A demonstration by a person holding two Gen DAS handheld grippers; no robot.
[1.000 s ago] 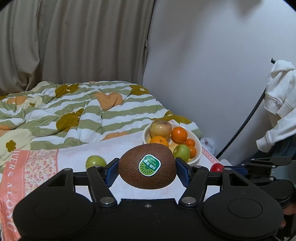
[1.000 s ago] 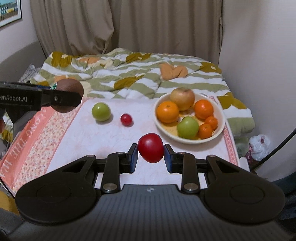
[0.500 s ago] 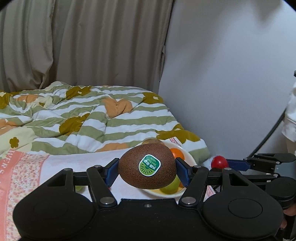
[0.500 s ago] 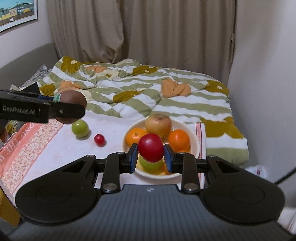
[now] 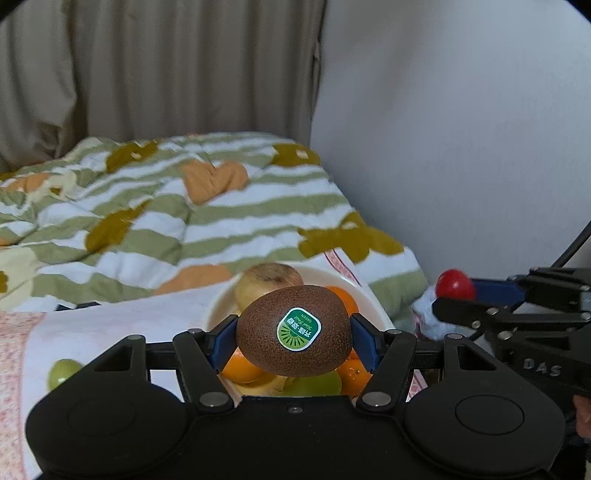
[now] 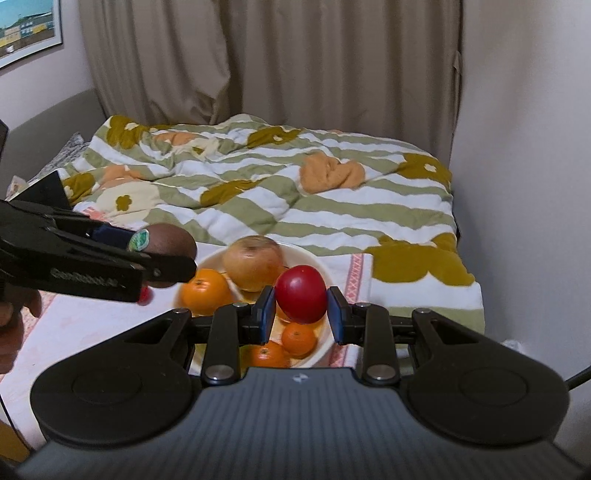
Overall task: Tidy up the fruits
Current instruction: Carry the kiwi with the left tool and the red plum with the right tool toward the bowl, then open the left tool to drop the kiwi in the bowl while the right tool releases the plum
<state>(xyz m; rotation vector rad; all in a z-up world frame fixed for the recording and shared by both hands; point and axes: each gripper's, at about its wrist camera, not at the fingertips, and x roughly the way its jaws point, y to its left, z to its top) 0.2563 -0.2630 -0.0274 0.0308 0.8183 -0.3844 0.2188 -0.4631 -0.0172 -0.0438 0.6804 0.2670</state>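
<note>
Showing green fruit (image 5: pixel 64 373) | left view only | right: picture (image 6: pixel 27 31)

Black left gripper (image 5: pixel 293 341); blue-padded fingers (image 5: pixel 362 339); silver screws; ribbed housing.

- Dead ahead of both tools hung a wall of beige curtains (image 6: pixel 273 62), drawn shut in long folds, no daylight coming through.
- Off to the right stood a plain pale wall (image 5: pixel 461 129), softly and evenly lit.
- Up at the far left corner of the right tool's view, a framed picture (image 6: pixel 26 29) was fixed to the wall.
- Beyond the tools lay a bed with a rumpled duvet (image 6: pixel 280 188), green and white stripes with mustard and orange flowers.
- Left of it ran a grey upholstered headboard (image 6: pixel 48 125).
- Directly under the tools, a white cloth (image 5: pixel 122 325) with a pink patterned border covered the surface.
</note>
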